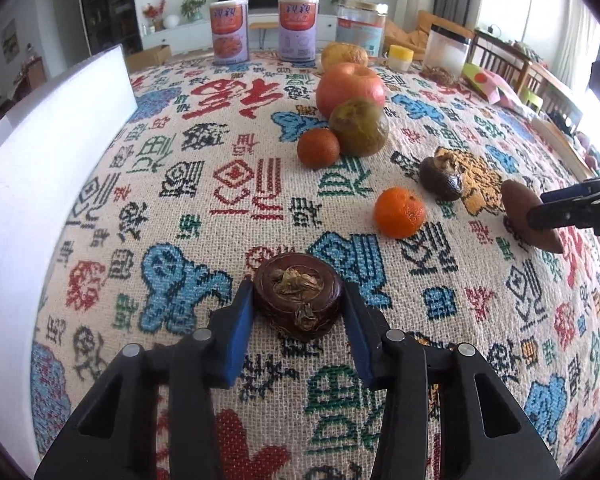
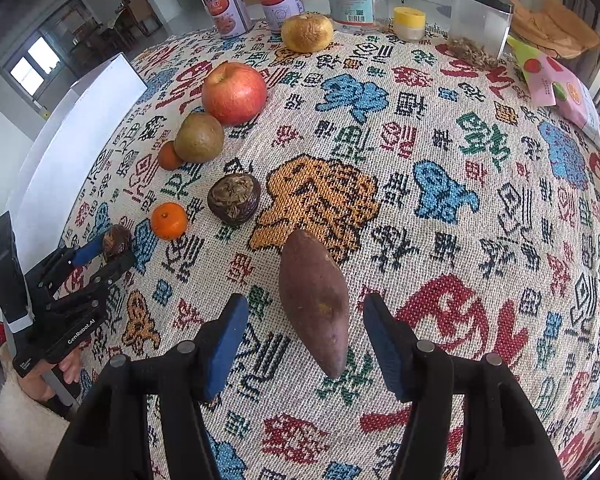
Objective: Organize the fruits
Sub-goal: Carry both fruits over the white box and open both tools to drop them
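My left gripper [image 1: 298, 286] is shut on a dark brown water chestnut [image 1: 298, 304], its blue pads pressing both sides, low over the patterned tablecloth [image 1: 220, 208]. My right gripper [image 2: 305, 308] is open. A purple-brown sweet potato [image 2: 314, 300] lies on the cloth between its fingers, with gaps on both sides. A second water chestnut [image 2: 234, 199] and a bright tangerine [image 2: 169, 220] lie beyond. Further back, a red apple [image 2: 234, 92], a green-brown pear [image 2: 201, 137] and a small dark orange [image 2: 169, 156] sit clustered together. A wrinkled yellow orange [image 2: 307, 33] sits at the far edge.
Two printed cans [image 1: 229, 32], a glass jar [image 1: 360, 26], a yellow-lidded pot [image 2: 409, 24] and a clear tub [image 2: 480, 24] line the far edge. A white board [image 1: 40, 168] stands along the left side. A snack packet [image 2: 556, 84] lies far right.
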The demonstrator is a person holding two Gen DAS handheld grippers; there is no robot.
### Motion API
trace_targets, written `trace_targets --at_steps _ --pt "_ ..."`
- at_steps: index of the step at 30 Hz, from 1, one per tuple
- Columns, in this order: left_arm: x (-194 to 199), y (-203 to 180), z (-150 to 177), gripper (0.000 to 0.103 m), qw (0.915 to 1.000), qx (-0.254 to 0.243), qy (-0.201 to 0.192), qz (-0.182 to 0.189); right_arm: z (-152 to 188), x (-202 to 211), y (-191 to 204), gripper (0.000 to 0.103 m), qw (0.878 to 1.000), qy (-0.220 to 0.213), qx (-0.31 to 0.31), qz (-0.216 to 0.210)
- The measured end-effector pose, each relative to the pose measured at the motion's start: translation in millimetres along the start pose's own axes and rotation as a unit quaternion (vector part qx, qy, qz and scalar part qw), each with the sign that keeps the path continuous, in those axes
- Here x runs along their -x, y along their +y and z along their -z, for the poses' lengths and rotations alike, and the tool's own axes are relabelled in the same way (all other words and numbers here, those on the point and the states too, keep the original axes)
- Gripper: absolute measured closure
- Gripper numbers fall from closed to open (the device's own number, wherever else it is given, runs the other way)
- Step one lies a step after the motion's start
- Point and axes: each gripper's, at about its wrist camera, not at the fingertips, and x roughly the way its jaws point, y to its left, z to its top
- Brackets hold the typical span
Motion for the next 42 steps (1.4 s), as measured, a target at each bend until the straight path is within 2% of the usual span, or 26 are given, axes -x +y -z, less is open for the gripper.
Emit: trace_targets --at_steps 2,3,6,7,9,11,13,16,19,22,26,30,32,34,35,38,39,40,42 --pt "13.1 6.9 4.2 0.059 0.9999 0.011 -0.003 0.005 -4.2 -22.6 2.1 0.043 0.999 0.030 0.005 0.015" --pt "22.0 10.9 6.8 0.059 0.9998 0.016 -0.004 0.005 -5.4 -32.4 3.7 0.059 0.999 0.042 0.002 0.022" --pt "64.2 30.6 14.0 0.059 0.9974 0.060 -0.009 0.041 -3.9 -23.2 9.6 0.062 0.999 0.018 0.004 0.037" --pt "82.2 39.0 15.3 0.059 0.9951 0.080 -0.012 0.058 -2.7 -14.3 15.2 0.062 1.000 0.005 0.003 0.026" --pt "120.5 58.5 14.5 0.059 0.9894 0.115 -0.027 0.084 -2.6 3.6 32.3 0.062 1.000 -0.011 -0.004 -0.025" --pt "159.3 81.2 10.7 0.059 0.9857 0.135 -0.055 0.084 -9.3 19.4 62.7 0.062 0.996 -0.026 -0.001 -0.080" --pt "192.1 111.3 7.0 0.059 0.9832 0.154 -0.081 0.056 -22.4 31.7 106.5 0.062 0.990 -0.038 0.008 -0.139" --pt "215.5 168.2 8.6 0.059 0.9766 0.195 -0.090 0.010 -40.9 44.7 182.2 0.062 0.973 -0.046 0.032 -0.224" --pt "211.8 227.3 19.9 0.059 0.9657 0.244 -0.071 -0.054 -54.1 48.1 267.6 0.062 0.951 -0.038 0.062 -0.300" --pt "194.9 272.5 41.5 0.059 0.9523 0.286 -0.037 -0.099 -57.6 37.9 346.7 0.062 0.937 -0.024 0.094 -0.335" --pt "171.7 297.9 63.9 0.058 0.9439 0.304 -0.002 -0.128 -49.2 7.7 421.6 0.062 0.934 0.005 0.128 -0.333" --pt "159.5 299.0 72.1 0.057 0.9447 0.292 0.015 -0.148 -39.4 -21.5 468.7 0.061 0.944 0.008 0.169 -0.284" --pt "158.8 295.3 71.8 0.050 0.9455 0.285 0.010 -0.158 -37.0 -32.8 478.6 0.059 0.949 0.007 0.179 -0.259" --pt "161.0 287.9 68.8 0.040 0.9472 0.275 0.001 -0.164 -38.6 -35.1 477.8 0.059 0.951 -0.009 0.181 -0.253" --pt "162.3 283.2 66.6 0.037 0.9481 0.270 -0.004 -0.168 -38.8 -31.5 474.1 0.056 0.951 -0.019 0.180 -0.252" --pt "170.3 261.1 54.8 0.037 0.9543 0.240 -0.034 -0.174 -38.4 -12.9 450.8 0.047 0.952 -0.057 0.175 -0.247" --pt "173.4 252.4 49.4 0.035 0.9566 0.228 -0.051 -0.173 -37.4 -5.4 438.7 0.040 0.951 -0.074 0.177 -0.242" --pt "175.8 242.5 43.8 0.030 0.9590 0.215 -0.068 -0.171 -32.1 2.5 425.7 0.034 0.952 -0.092 0.182 -0.230" --pt "174.4 223.1 33.2 0.019 0.9640 0.190 -0.095 -0.160 -17.2 12.1 389.5 0.014 0.954 -0.128 0.193 -0.189"
